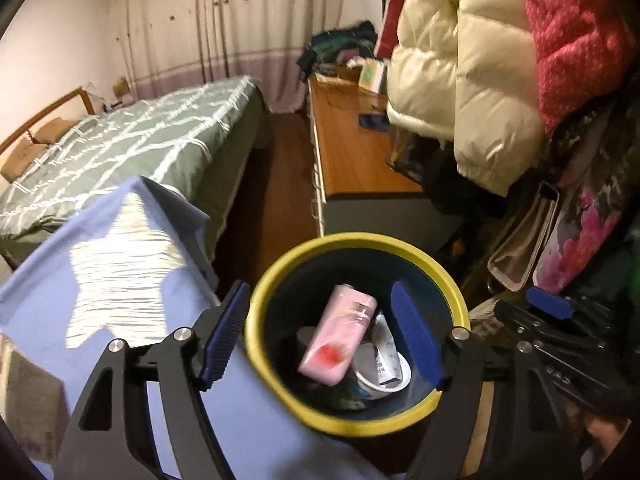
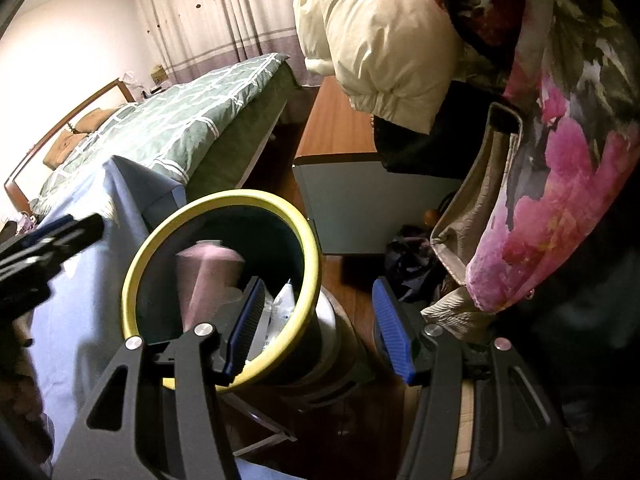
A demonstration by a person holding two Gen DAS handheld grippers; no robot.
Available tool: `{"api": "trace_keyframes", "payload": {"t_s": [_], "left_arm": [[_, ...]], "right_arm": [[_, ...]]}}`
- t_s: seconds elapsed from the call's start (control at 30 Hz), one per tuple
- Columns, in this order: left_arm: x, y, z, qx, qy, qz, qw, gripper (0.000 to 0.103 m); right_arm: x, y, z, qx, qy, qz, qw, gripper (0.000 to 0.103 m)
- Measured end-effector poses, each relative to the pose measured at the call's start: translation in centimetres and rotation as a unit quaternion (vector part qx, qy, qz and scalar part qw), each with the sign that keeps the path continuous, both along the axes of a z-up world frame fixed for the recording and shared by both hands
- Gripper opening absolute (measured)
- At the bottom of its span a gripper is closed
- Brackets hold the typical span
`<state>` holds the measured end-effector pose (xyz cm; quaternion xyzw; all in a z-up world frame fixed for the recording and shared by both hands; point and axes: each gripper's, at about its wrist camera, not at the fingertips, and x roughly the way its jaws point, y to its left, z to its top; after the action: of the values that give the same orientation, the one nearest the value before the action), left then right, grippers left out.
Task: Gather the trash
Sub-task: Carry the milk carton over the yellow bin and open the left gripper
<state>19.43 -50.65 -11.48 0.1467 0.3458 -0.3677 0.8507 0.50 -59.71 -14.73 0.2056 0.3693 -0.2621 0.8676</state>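
Pink soft plastic packet [image 1: 339, 335] lies inside the yellow-rimmed round bin [image 1: 448, 280], at twelve o'clock from the released, empty left gripper [image 1: 320, 336]; probably light, crushable, best pinched across its width.

The right gripper [image 2: 320, 328] gapes empty too.

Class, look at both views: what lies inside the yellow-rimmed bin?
Inside the yellow-rimmed bin: a pink packet, a white cup and a small white wrapper. Whatever lies beneath them, and the dark bottom, cannot be made out.
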Motion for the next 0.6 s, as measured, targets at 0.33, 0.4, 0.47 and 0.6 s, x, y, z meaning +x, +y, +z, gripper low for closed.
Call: {"api": "trace_keyframes", "payload": {"t_s": [0.33,0.4,0.47,0.6], "left_arm": [[-1.3,12.4,4.0,-0.033,-0.041,0.084,0.9951,0.080],[-1.2,15.7,4.4,-0.037,-0.049,0.111,0.9920,0.080],[-1.1,19.5,4.8,-0.040,-0.058,0.146,0.9868,0.081],[-0.6,27.5,4.5,-0.039,-0.068,0.224,0.9713,0.082]], "right_arm": [[3.0,4.2,1.6,-0.018,-0.007,0.050,0.999,0.054],[4.0,5.6,2.3,-0.024,-0.011,0.067,0.997,0.054],[4.9,6.9,2.8,-0.028,-0.014,0.082,0.996,0.054],[7.7,10.5,4.3,-0.036,-0.020,0.131,0.990,0.054]]}}
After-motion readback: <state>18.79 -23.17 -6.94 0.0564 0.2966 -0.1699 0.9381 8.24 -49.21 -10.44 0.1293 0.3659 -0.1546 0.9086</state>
